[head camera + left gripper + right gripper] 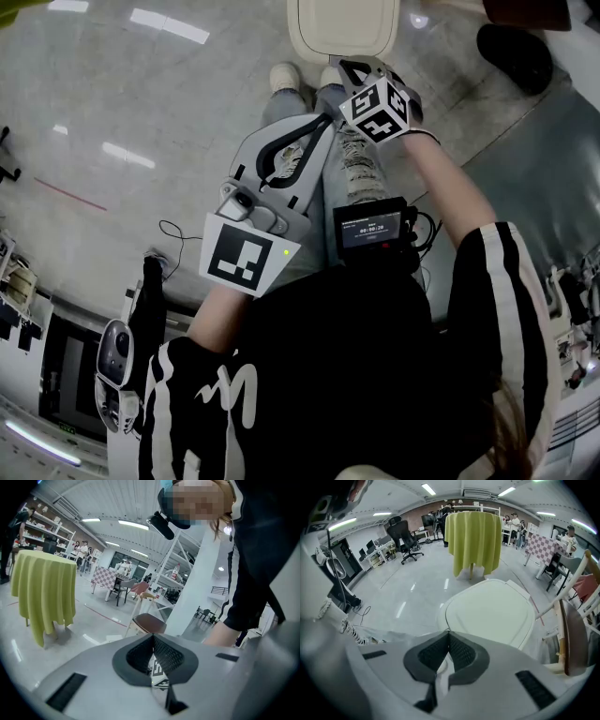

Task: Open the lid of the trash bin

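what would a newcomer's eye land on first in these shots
The closed cream trash bin lid fills the right gripper view, just ahead of the right gripper, whose fingers are shut on nothing. The left gripper, also shut, is held above the person's legs in the head view. A yellow-draped table stands beyond the lid.

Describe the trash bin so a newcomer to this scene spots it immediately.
Start from the glossy grey floor and find the yellow-draped round table. The trash bin stands on the floor in front of that table, directly ahead of the right claw. Unlike the wooden chair beside it, it is low and cream-coloured, with a smooth, rounded, closed lid.
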Motion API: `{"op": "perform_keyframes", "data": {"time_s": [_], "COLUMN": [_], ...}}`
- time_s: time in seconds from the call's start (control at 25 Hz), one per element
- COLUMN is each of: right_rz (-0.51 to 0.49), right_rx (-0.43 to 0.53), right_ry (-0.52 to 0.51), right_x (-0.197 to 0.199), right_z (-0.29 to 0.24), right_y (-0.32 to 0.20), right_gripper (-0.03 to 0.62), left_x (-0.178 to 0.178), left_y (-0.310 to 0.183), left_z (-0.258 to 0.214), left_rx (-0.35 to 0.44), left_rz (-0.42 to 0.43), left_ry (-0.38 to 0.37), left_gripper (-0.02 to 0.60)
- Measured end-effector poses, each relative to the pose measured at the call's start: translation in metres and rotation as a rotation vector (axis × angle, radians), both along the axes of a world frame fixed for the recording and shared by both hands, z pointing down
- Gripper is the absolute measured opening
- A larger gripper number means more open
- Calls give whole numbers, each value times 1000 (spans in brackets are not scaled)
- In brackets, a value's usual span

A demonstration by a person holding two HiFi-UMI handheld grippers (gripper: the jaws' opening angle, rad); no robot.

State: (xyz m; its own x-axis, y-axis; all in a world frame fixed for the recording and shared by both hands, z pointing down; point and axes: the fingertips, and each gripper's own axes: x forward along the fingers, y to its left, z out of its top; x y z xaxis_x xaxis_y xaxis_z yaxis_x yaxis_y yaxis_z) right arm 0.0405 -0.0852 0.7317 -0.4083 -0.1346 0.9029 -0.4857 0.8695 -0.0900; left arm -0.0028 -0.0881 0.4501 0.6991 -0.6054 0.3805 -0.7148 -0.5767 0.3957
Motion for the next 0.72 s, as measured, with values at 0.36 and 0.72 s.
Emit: {"op": "perform_keyframes", "data": {"time_s": [0.36,0.72], "right_rz": [-3,5], "right_rx": [-16,-34], "right_ry": [44,94], "right_x": [5,8], "right_z": [13,25], "right_y": [0,6], "right_gripper": [3,3], "left_x": [-3,-1], "left_y": [0,1], "left_z": [1,2], "left_rx": [-3,0], "left_rz": [-2,8], "left_ry": [-8,-11], "left_gripper": [8,8]}}
